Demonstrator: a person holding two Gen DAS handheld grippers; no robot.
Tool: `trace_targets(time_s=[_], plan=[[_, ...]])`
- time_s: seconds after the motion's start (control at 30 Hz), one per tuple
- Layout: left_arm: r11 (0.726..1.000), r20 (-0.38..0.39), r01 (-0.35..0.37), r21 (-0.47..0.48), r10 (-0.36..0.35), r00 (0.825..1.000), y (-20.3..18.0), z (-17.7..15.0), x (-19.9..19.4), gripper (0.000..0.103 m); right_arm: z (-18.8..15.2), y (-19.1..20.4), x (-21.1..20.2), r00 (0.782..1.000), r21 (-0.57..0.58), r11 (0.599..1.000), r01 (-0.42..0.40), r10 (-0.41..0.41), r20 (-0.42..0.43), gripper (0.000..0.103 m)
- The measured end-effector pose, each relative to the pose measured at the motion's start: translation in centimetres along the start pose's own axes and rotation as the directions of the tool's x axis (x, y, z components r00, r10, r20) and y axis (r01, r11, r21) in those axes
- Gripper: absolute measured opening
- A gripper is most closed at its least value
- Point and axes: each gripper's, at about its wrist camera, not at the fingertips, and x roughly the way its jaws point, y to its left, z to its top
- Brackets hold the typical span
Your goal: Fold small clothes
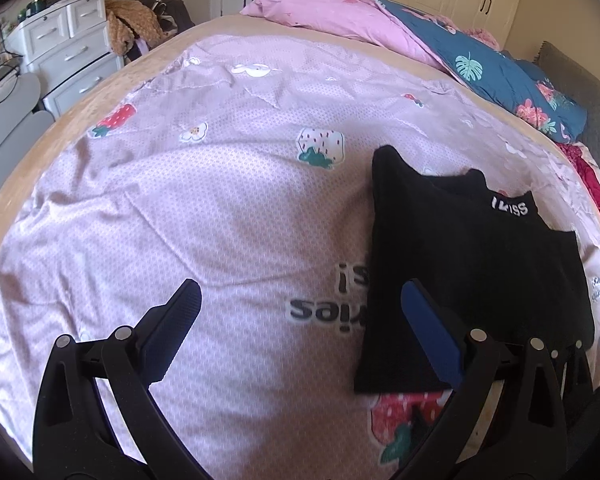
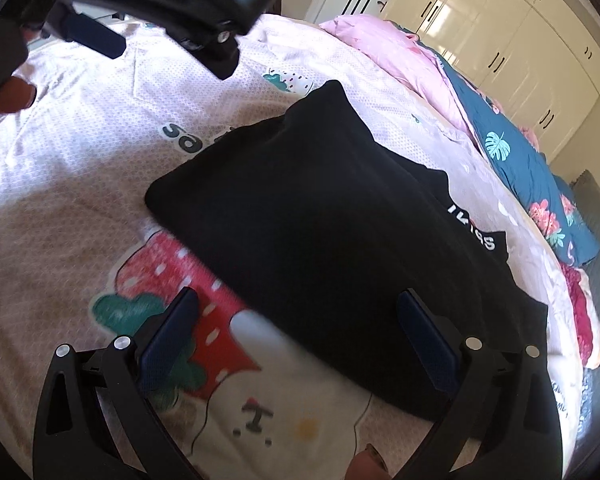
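Note:
A black garment with white lettering at its collar lies folded flat on the pink strawberry-print bedsheet. It also shows in the right wrist view. My left gripper is open and empty above the sheet, its right finger over the garment's left edge. My right gripper is open and empty, held over the garment's near edge. The left gripper also shows in the right wrist view, at the top left.
A pink and blue floral duvet is bunched at the far side of the bed. A white drawer unit and a heap of clothes stand beyond the bed's left edge. White wardrobes line the far wall.

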Motion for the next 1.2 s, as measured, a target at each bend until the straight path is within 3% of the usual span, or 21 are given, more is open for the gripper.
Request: trace_targets(time_s=[0.3,0.47,0.73,0.8,0.83,1.03,1.2], plan=[[1.0,-0.018,0.028,0.0,-0.028,0.999,-1.1,2.3,2.0,0.094,1.6,-0.5,2.1,1.0,-0.016,1.0,0.008,-0.008,0.021,0.099],[0.997,-0.045,0.073,-0.025,-0.074,0.996,-1.8,3.6,3.3,0.094,1.6,-1.1,1.6,0.995,-0.031,0.997,0.076,-0.074,0.073,0.095],[0.985,-0.131,0.158,-0.067,-0.165,0.977,-3.5,4.2,6.1,0.094,0.5,-2.1,-1.4,0.979,-0.027,0.997,0.078,-0.071,0.189,0.053],[0.984,-0.163,0.159,-0.074,-0.169,0.972,-3.9,4.1,7.1,0.094,0.3,-2.2,-2.2,0.977,-0.025,0.999,0.046,-0.04,0.211,0.021],[0.984,-0.176,0.16,-0.076,-0.172,0.969,-4.0,4.1,7.5,0.094,0.2,-2.2,-2.6,0.975,-0.019,0.999,0.036,-0.031,0.222,0.014],[0.984,-0.207,0.157,-0.088,-0.172,0.963,-4.8,3.7,8.6,0.094,-0.1,-3.4,-4.1,0.967,0.044,0.999,0.013,-0.024,0.252,0.009],[0.976,-0.181,0.198,-0.091,-0.212,0.96,-6.0,4.0,7.9,0.094,-0.6,-4.9,-5.3,0.961,0.111,0.994,-0.001,-0.03,0.276,0.008]])
